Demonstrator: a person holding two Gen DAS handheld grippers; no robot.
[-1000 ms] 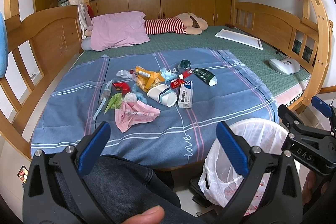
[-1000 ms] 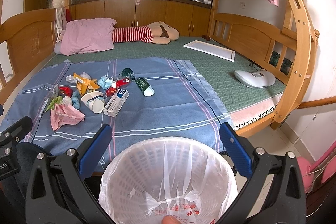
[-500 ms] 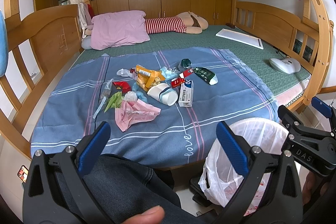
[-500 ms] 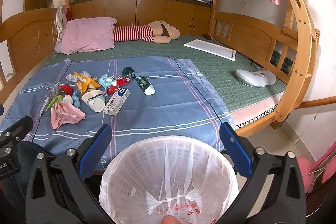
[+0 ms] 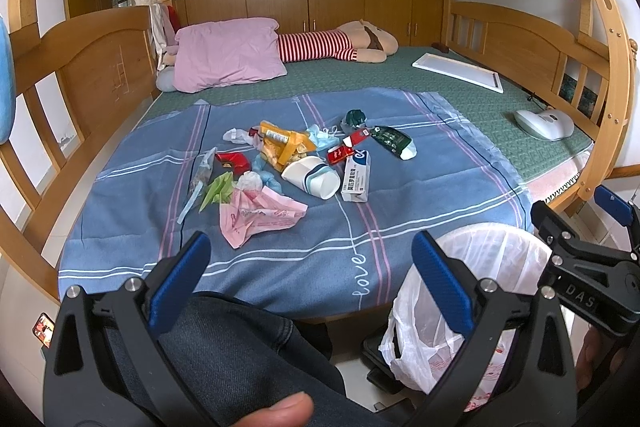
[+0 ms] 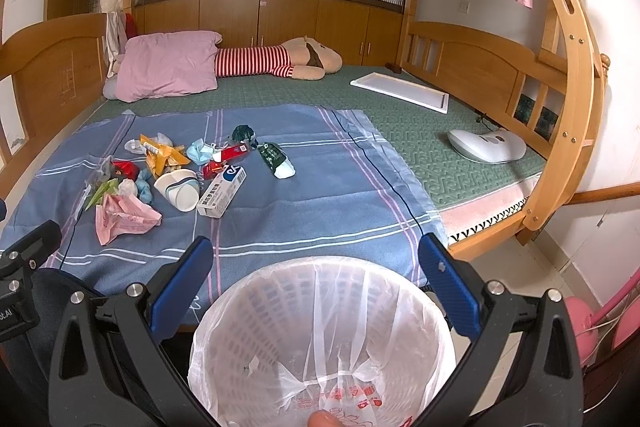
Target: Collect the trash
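A heap of trash lies on the blue striped sheet: a crumpled pink bag, a paper cup, a white toothpaste box, an orange snack wrapper, a green pouch. The same heap shows in the right wrist view, with the pink bag and the box. My left gripper is open and empty, above a denim-clad knee, short of the bed edge. My right gripper is open and empty, right over the white bin with its plastic liner.
The bin stands on the floor at the bed's front right. A pink pillow and a striped plush toy lie at the far end. A white board and a white device lie at right. Wooden rails flank the bed.
Both views have crept slightly forward toward the bed. The grippers stay open and the trash has not moved.
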